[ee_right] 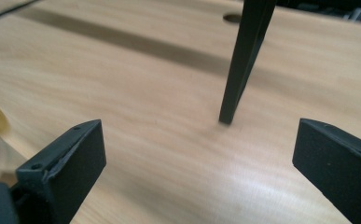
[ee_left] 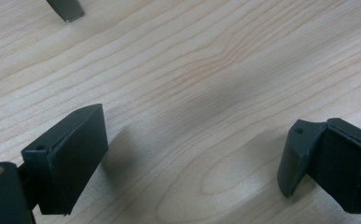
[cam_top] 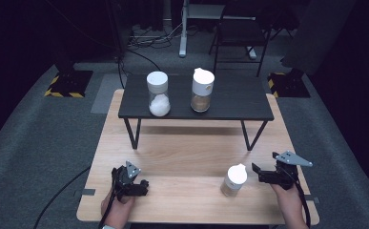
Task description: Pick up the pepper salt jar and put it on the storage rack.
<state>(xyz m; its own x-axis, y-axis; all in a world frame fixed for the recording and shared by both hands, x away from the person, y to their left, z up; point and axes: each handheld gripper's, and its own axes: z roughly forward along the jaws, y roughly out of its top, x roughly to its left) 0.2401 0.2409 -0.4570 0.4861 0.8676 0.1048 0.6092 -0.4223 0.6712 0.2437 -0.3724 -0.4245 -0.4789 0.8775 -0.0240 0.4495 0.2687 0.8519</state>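
Near the front-left corner of the light wooden table (cam_top: 182, 157), the left gripper (cam_top: 141, 185) rests with jaws spread wide, empty. A white-capped clear jar of brownish grains (cam_top: 233, 180) stands toward the front-right, just beside the wide-open, empty right gripper (cam_top: 261, 174).

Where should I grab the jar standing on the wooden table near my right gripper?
Grip the jar around its clear body below the white lid, coming in level from its right, where the open right gripper already sits. It stands upright and round, with free space on both sides.
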